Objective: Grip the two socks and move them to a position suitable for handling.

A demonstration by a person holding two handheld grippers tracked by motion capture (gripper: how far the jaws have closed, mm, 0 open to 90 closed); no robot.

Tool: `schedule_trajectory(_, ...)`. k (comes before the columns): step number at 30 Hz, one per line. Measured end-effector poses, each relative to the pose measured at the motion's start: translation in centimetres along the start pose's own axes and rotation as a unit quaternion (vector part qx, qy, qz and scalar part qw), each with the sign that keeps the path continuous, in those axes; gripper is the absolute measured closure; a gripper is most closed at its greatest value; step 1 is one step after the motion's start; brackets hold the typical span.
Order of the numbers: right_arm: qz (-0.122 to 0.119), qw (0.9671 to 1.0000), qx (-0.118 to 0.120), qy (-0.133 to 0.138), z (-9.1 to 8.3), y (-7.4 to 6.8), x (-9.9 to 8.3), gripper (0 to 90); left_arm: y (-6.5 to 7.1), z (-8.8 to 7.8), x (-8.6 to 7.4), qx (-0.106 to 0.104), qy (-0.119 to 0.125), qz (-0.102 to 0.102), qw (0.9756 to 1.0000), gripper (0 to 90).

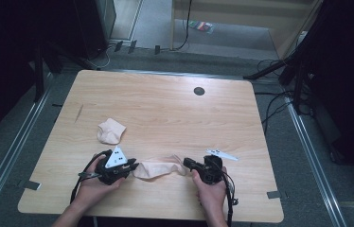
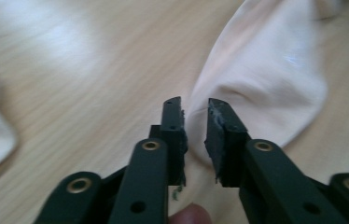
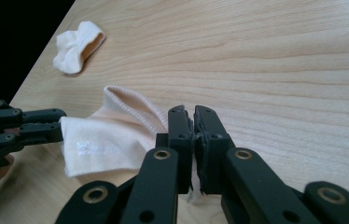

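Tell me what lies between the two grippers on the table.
A pale peach sock lies stretched between the left gripper and the right gripper, one end at each, as the high view shows. The right gripper view shows the same sock spanning them.

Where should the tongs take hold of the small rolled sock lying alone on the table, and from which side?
Grip the rolled sock at its open cuff rim, probably from above on its right side: in the right gripper view the opening gapes there, giving a thin edge, while the rest is a rounded bundle.

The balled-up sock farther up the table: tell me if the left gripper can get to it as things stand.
Probably yes: bare table lies between the left gripper and the balled sock, but its jaws sit at the flat sock.
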State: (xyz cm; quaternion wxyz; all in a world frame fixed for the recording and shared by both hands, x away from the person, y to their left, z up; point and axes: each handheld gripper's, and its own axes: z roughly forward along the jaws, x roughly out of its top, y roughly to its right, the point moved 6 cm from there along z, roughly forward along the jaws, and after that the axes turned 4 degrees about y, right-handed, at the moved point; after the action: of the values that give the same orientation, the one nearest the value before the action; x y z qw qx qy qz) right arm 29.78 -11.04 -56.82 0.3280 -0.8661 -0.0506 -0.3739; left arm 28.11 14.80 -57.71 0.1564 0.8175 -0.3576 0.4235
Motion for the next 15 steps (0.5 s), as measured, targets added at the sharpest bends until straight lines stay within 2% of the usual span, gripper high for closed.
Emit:
schedule_trajectory(3, 0.009, 0.9999, -0.002, 0.007, -0.1, 0.4, 0.1, 78.3, -1.0, -0.3, -0.1, 0.023, 0.009, -0.024, 0.9994, 73.9)
schedule_trajectory(4, 0.011, 0.9998, -0.007, 0.012, -0.2, 0.7, 0.2, 72.9, -1.4, -0.5, -0.1, 0.035, 0.015, -0.034, 0.9987, 71.3)
schedule_trajectory(5, 0.014, 0.9996, -0.016, 0.019, -0.3, 1.0, 0.4, 71.2, -1.5, -0.7, 0.0, 0.036, 0.019, -0.041, 0.9983, 71.4)
schedule_trajectory(6, 0.015, 0.9995, -0.014, 0.022, -0.3, 1.1, 0.5, 69.9, -1.5, -0.8, 0.2, 0.032, 0.031, -0.054, 0.9976, 71.2)
schedule_trajectory(7, 0.018, 0.9994, -0.013, 0.025, -0.4, 1.2, 0.6, 67.9, -1.4, -0.9, 0.3, 0.029, 0.038, -0.058, 0.9972, 70.3)
schedule_trajectory(10, -0.003, 0.9992, -0.022, 0.034, -0.6, 1.1, 0.8, 65.2, -0.8, -0.8, 0.6, 0.017, 0.049, -0.054, 0.9972, 68.7)
schedule_trajectory(13, -0.028, 0.9987, -0.02, 0.037, -0.5, 0.5, 0.8, 63.7, -0.3, -0.5, 0.6, 0.013, 0.047, -0.047, 0.9977, 66.8)
schedule_trajectory(15, -0.03, 0.9987, -0.019, 0.038, -0.5, 0.4, 0.7, 63.4, 0.0, -0.3, 0.5, 0.007, 0.047, -0.049, 0.9977, 66.4)
